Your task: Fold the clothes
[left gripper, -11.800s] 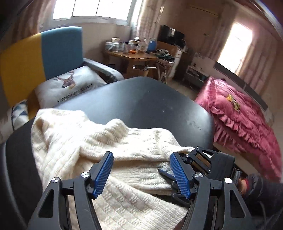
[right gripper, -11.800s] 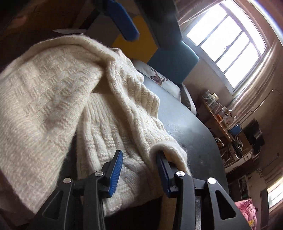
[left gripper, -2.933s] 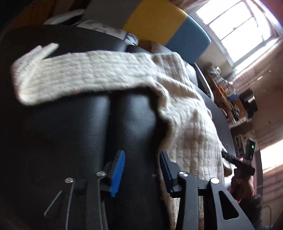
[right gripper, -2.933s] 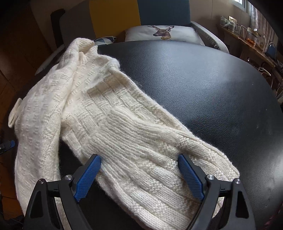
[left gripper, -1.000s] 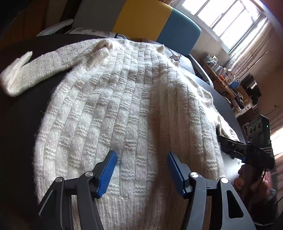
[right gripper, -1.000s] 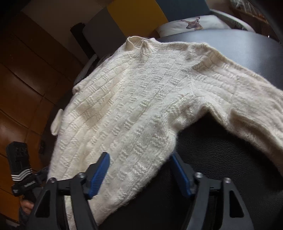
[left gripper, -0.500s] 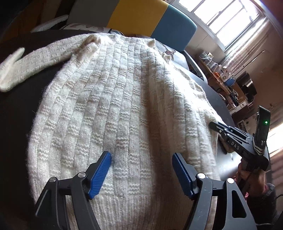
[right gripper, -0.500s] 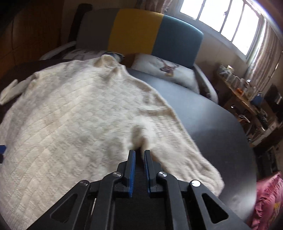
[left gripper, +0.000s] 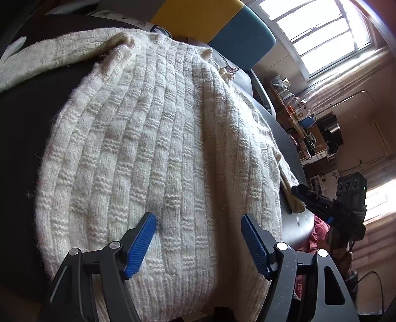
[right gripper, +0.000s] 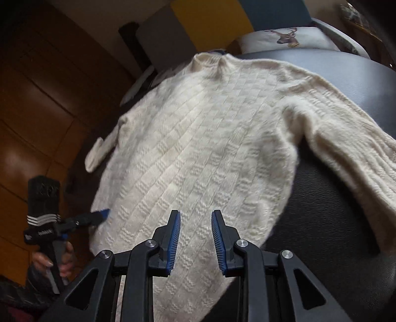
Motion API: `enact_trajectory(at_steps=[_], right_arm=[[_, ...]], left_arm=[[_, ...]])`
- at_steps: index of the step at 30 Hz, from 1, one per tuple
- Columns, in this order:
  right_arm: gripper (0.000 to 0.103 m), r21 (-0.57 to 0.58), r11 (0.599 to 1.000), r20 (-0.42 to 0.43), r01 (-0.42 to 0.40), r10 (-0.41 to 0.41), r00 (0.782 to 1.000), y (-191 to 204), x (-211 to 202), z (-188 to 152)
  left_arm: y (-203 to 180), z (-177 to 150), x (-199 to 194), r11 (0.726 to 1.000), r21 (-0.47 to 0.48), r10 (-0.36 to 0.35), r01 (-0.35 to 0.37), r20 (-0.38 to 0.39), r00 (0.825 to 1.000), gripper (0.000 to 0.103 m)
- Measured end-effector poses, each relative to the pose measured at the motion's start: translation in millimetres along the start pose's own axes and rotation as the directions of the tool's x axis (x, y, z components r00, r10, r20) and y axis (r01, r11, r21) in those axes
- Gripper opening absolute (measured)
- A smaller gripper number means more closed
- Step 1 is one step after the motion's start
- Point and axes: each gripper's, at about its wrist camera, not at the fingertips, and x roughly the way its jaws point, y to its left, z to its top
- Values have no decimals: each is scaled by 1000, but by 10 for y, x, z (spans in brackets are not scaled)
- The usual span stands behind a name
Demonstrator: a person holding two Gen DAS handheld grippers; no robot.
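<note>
A cream knitted sweater (left gripper: 160,136) lies spread flat on the black table (right gripper: 334,223), collar (right gripper: 210,58) at the far end. One sleeve (left gripper: 37,57) stretches left, the other sleeve (right gripper: 346,148) runs off to the right. My left gripper (left gripper: 198,220) hovers open over the hem area, with nothing between its blue pads. My right gripper (right gripper: 195,214) is over the sweater's lower right side; its jaws are opening, a narrow gap between them, and no cloth is pinched. Each gripper shows in the other's view: the right gripper (left gripper: 321,200), and the left gripper (right gripper: 99,214) held by a hand.
A yellow and blue sofa (left gripper: 210,19) with a deer pillow (right gripper: 279,37) stands behind the table. A wooden desk (left gripper: 292,104) with jars is at the back right, and a pink bedspread (left gripper: 319,232) lies beyond the table's right edge. Dark wood panels (right gripper: 37,99) are on the left.
The right gripper was shut on a fold of the sweater half a second ago; now it has let go, its jaws have parted and it has drawn back. The left gripper stays put.
</note>
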Motion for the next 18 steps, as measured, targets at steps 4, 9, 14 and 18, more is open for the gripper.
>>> enact_trajectory(at_steps=[4,9,14,18], right_arm=[[21,-87,988,-72,132,-138,988,73,199,-22],[18,-135,934,-65,329,-340,938,-71,132,27],[23,-62,947,-40,316,-319,947,-139,4,58],[25,-35,974,51,225,-223,973,6,-104,280]], left_arm=[[-36,-57,5,1000,22,20,-20,3,1000,72],[-62,-145,-12,999,36,19,-19,-4,1000,72],[-30,-129,-118,1000,-3,-10,10,7,1000,72],[91,25,-390,1000,-30,12,-9,112,994,72]])
